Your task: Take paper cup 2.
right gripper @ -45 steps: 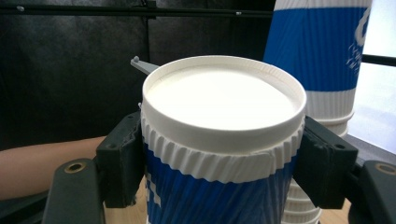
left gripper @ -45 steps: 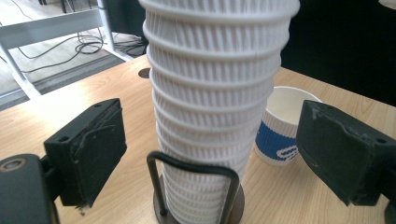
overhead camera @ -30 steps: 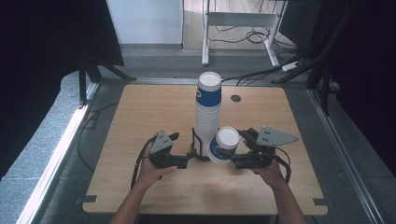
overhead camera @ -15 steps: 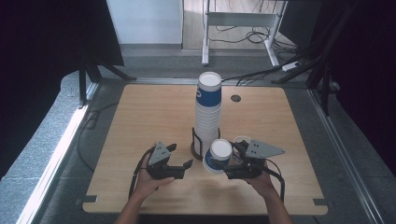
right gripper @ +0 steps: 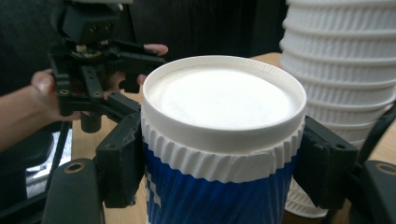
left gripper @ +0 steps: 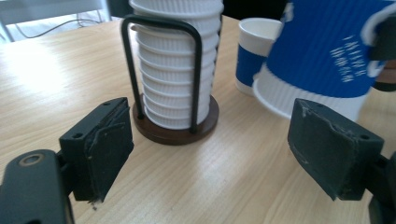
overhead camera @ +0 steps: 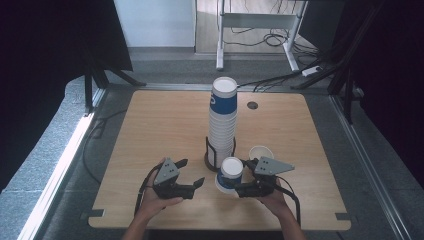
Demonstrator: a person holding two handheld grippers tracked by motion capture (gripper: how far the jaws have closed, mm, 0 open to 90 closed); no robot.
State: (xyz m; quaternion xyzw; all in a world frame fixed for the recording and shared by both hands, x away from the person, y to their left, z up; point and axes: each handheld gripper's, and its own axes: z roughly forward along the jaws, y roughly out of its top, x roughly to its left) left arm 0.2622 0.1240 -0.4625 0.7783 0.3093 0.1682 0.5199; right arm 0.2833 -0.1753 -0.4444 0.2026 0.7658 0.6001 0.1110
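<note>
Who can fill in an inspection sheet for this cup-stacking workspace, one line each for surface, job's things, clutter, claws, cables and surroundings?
Surface: wooden table, bare light top with a round cable hole.
Job's things: tall cup stack upside down in a black wire holder; held cup, blue and white, upside down; loose cup upright beside the holder.
Clutter: nothing seen.
Claws: right claw shut on the held cup; left claw open, jaws just been closing, nothing between them.
Cables: cables on the floor behind the table; claw cable at the right hand.
Surroundings: dark curtains, white desk frame behind.
</note>
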